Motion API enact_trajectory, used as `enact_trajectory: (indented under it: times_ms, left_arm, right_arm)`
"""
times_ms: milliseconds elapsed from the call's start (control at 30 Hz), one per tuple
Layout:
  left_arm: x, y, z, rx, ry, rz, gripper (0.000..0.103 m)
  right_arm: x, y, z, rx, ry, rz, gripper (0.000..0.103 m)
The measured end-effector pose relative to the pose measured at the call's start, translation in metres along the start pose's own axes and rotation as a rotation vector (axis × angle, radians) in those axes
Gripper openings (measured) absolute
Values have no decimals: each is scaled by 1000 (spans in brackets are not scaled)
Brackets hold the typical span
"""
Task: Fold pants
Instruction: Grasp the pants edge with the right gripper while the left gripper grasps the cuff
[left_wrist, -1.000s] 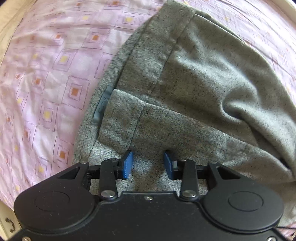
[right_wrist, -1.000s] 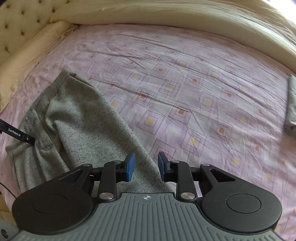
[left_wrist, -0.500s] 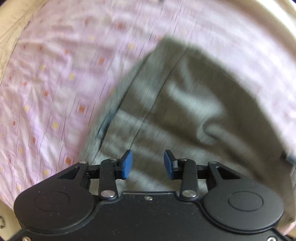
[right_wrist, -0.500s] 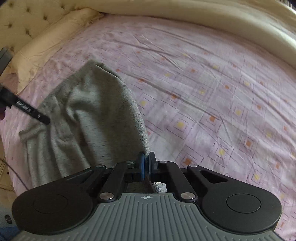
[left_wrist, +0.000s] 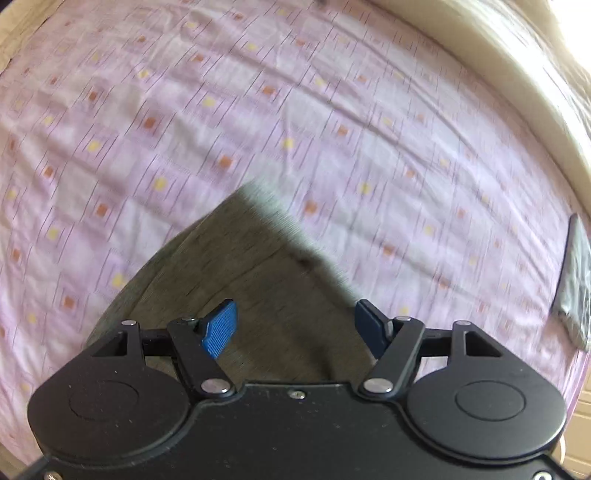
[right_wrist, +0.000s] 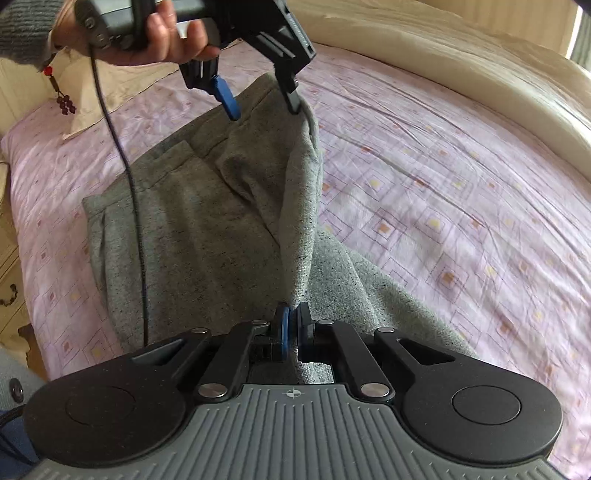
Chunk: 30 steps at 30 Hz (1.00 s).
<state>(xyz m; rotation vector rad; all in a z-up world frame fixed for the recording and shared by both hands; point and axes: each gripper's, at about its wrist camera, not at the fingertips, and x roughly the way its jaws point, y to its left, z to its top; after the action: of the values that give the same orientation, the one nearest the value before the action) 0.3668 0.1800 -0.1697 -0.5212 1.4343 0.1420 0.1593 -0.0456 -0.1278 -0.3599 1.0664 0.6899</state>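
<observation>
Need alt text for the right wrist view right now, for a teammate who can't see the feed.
The right gripper is shut on an edge of the grey pants, pulling a taut ridge of fabric up off the pink patterned bedsheet. Above the far end of the pants, a hand holds the left gripper, its jaws opening with no fabric pinched.

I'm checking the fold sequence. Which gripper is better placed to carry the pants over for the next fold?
Right, probably. The right gripper is shut on a raised fold of the pants. The left gripper hovers over the waistband, jaws opening, gripping nothing.
</observation>
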Motion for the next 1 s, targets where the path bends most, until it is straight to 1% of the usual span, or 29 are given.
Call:
enact_trajectory:
  times_ms: [133, 233, 267, 300, 333, 367, 433, 500, 600, 700, 767, 900, 1000]
  left_arm:
    - [6, -14, 11, 20, 15, 53, 72]
    - [16, -21, 16, 50, 39, 112, 72]
    - [20, -22, 17, 65, 46, 133, 68]
    - [22, -22, 17, 77, 51, 143, 47]
    - [25, -21, 16, 82, 73, 130, 23]
    - [22, -18, 13, 67, 94, 107, 9]
    - [-1, -12, 2, 54, 34, 78, 9]
    - [-34, -5, -16, 87, -27, 61, 9]
    - [-81, 20, -56, 100, -97, 23, 9]
    - [-109, 55, -103, 49, -147, 6, 9]
    - [-110, 79, -133, -20, -147, 22, 10]
    - [-90, 119, -182, -199, -124, 61, 10]
    - [-74, 134, -209, -259, -127, 91, 10]
  right_arm:
    - [1, -3, -2, 7, -10, -6, 4]
    - [-2, 0, -4, -5, -15, -4, 5]
    - [-3, 1, -4, -7, -16, -3, 5]
    - [-2, 1, -4, -7, -17, -2, 4]
    - [-1, 0, -4, -9, -18, -3, 5]
    - [-3, 1, -5, -12, -21, -7, 5]
    - [-9, 2, -7, -15, -27, -9, 5]
    - [-20, 2, -9, -14, -48, -8, 5]
    - [-40, 5, -16, -23, -79, 15, 5]
    - [-51, 13, -28, -56, -88, 59, 5]
    - [-48, 20, -37, -86, -71, 99, 5]
    - [-31, 32, -58, -147, -18, 163, 5]
    - [-21, 39, -72, -166, 24, 187, 5]
